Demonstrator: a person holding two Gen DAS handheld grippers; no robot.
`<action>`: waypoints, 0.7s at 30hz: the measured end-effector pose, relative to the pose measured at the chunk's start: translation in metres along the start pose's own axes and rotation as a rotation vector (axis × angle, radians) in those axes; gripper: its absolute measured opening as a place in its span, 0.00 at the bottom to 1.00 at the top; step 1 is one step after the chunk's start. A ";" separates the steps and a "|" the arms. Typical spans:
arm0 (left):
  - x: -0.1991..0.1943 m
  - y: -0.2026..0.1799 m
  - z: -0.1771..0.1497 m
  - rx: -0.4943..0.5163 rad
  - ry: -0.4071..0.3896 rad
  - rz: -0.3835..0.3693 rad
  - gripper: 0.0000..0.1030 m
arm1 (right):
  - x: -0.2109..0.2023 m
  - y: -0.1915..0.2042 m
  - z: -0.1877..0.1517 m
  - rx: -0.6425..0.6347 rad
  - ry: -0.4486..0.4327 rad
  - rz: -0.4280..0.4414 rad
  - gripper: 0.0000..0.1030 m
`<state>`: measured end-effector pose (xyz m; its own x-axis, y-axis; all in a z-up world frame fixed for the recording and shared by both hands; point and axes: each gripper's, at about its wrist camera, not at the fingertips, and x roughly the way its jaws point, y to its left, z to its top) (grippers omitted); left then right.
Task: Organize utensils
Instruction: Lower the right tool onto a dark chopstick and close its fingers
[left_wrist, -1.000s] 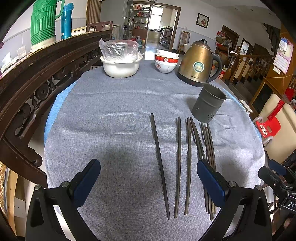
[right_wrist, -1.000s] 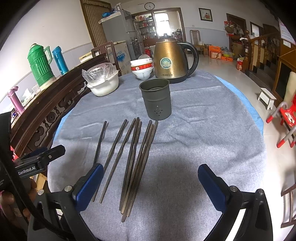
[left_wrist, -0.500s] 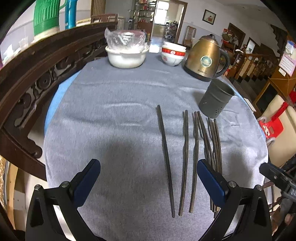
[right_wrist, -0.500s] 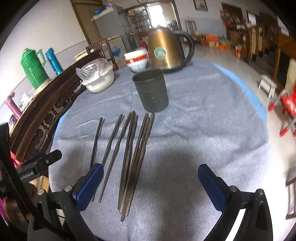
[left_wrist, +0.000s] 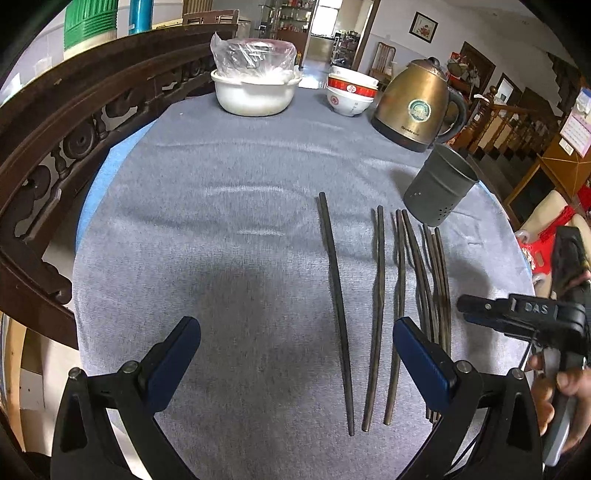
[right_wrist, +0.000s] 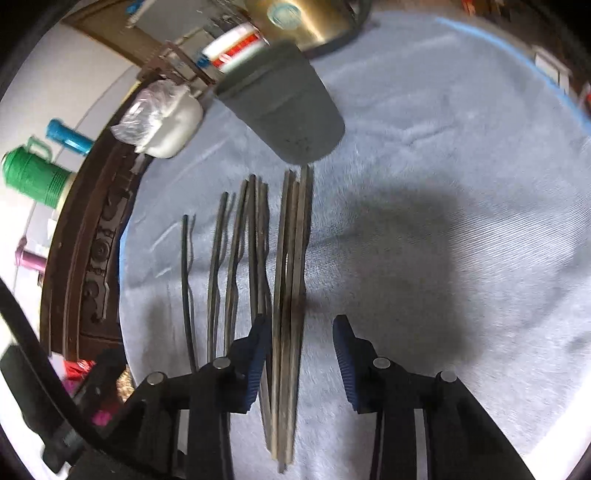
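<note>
Several dark chopsticks (left_wrist: 376, 314) lie side by side on the grey tablecloth (left_wrist: 229, 236); they also show in the right wrist view (right_wrist: 255, 240). A dark grey utensil holder cup (left_wrist: 437, 188) stands upright just beyond them, also seen blurred in the right wrist view (right_wrist: 291, 107). My left gripper (left_wrist: 295, 354) is open and empty, low over the cloth, left of the bundle. My right gripper (right_wrist: 301, 354) is partly open, straddling the rightmost bunch of chopsticks (right_wrist: 291, 295), not clamped on them. It shows in the left wrist view (left_wrist: 517, 317) at the right.
A gold kettle (left_wrist: 417, 107), stacked red-and-white bowls (left_wrist: 351, 96) and a white pot covered in plastic (left_wrist: 255, 85) stand at the table's far side. A carved wooden rail (left_wrist: 55, 122) runs along the left. Green and blue thermoses (right_wrist: 37, 173) stand behind it.
My right gripper has dropped low and forward over the rightmost chopsticks, and its jaws have narrowed around them. My left gripper has moved slightly forward and stays open.
</note>
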<state>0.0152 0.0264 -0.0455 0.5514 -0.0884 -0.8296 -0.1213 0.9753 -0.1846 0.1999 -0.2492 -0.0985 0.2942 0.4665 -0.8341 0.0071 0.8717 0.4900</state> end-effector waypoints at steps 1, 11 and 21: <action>0.002 0.002 0.001 -0.003 0.004 -0.001 1.00 | 0.004 0.001 0.002 0.001 0.009 -0.006 0.38; 0.017 0.008 0.005 -0.028 0.032 -0.024 1.00 | 0.025 0.000 0.014 0.043 0.063 -0.002 0.14; 0.023 0.010 0.007 -0.028 0.053 -0.026 1.00 | 0.011 -0.018 0.017 0.071 0.042 -0.001 0.06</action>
<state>0.0323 0.0353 -0.0626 0.5099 -0.1249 -0.8511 -0.1310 0.9666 -0.2203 0.2190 -0.2620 -0.1125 0.2541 0.4728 -0.8437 0.0756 0.8600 0.5047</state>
